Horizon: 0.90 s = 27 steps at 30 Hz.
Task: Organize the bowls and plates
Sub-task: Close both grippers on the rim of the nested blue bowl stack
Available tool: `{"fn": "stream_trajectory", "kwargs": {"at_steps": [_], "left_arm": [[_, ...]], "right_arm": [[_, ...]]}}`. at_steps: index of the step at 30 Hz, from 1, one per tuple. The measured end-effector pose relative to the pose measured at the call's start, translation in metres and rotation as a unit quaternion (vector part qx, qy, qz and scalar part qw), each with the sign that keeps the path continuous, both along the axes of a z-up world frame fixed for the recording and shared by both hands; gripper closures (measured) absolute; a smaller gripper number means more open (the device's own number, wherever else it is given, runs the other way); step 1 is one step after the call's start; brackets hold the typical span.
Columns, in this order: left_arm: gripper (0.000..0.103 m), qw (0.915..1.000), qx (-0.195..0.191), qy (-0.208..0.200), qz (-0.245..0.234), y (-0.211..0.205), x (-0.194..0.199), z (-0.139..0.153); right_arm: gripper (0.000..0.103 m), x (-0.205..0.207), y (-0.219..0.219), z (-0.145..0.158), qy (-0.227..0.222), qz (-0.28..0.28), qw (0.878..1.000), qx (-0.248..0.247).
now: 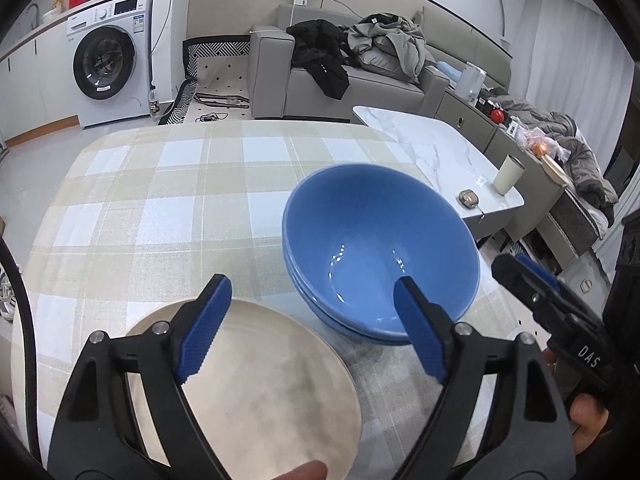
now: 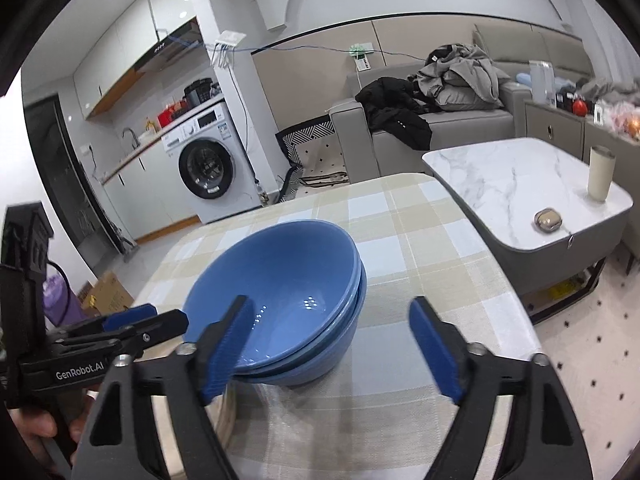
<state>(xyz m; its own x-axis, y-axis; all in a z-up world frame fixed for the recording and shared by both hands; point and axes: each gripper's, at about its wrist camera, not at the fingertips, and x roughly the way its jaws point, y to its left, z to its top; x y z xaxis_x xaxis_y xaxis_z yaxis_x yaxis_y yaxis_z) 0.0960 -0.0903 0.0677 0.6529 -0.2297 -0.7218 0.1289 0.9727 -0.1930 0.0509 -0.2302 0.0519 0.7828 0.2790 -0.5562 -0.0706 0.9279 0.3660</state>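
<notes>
Left wrist view: your left gripper (image 1: 308,328) stands with its blue-padded jaws wide apart and nothing between the pads; its left pad hangs over the near round cream plate (image 1: 256,392), its right pad over the near rim of the bowls.
Bowls: two glossy blue ceramic bowls (image 1: 380,248), one nested in the other, sit on the beige and white checked tablecloth (image 1: 160,208), just to the right of the plate and slightly farther away.
Right wrist view: your right gripper (image 2: 332,344) is also spread open and empty; the left pad overlaps the bowls' near rim, the right pad hangs over bare cloth.
Writing on tools: "GenRobot.AI" reads on the left tool's body at the left edge of the right wrist view; "DAS" reads on the right tool in the left wrist view.
Background: a white front-loading washing machine (image 1: 112,60) stands far left; its panel print is too small to read.
Side table: a white marble-topped table (image 2: 520,184) on the right carries a cream tumbler (image 2: 600,176).
</notes>
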Motion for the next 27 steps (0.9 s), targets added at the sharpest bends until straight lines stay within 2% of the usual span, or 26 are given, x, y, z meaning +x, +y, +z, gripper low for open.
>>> {"fn": "stream_trajectory", "kwargs": {"at_steps": [3, 4, 5, 13, 20, 21, 24, 26, 27], "left_arm": [[0.011, 0.9999, -0.011, 0.006, 0.001, 0.004, 0.007, -0.002], [0.002, 0.9999, -0.015, 0.008, 0.003, 0.006, 0.009, -0.003], [0.001, 0.9998, -0.019, 0.008, 0.007, 0.008, 0.012, -0.004], [0.001, 0.9982, -0.042, 0.041, 0.013, 0.017, 0.037, -0.030], [0.001, 0.9950, -0.076, 0.062, 0.021, 0.021, 0.057, -0.053], [0.002, 0.9945, -0.080, 0.065, 0.021, 0.021, 0.061, -0.056], [0.015, 0.9932, -0.090, 0.072, 0.020, 0.022, 0.068, -0.063], [0.023, 0.9926, -0.095, 0.075, 0.013, 0.022, 0.072, -0.067], [0.025, 0.9924, -0.097, 0.074, 0.009, 0.021, 0.074, -0.068]], "right_arm": [[0.013, 0.003, -0.002, -0.004, 0.010, -0.006, 1.000, -0.002], [0.010, 0.004, -0.001, -0.006, 0.013, -0.008, 1.000, -0.003], [0.008, 0.005, -0.001, -0.008, 0.015, -0.010, 1.000, -0.002], [0.008, 0.015, 0.002, -0.026, 0.030, -0.014, 0.999, 0.017], [0.008, 0.020, 0.001, -0.039, 0.037, -0.009, 0.997, 0.062], [0.008, 0.021, 0.000, -0.041, 0.038, -0.009, 0.997, 0.069], [0.010, 0.024, -0.001, -0.044, 0.041, -0.008, 0.995, 0.087], [0.022, 0.026, -0.001, -0.045, 0.041, -0.003, 0.995, 0.092], [0.024, 0.028, 0.000, -0.046, 0.043, -0.001, 0.995, 0.093]]}}
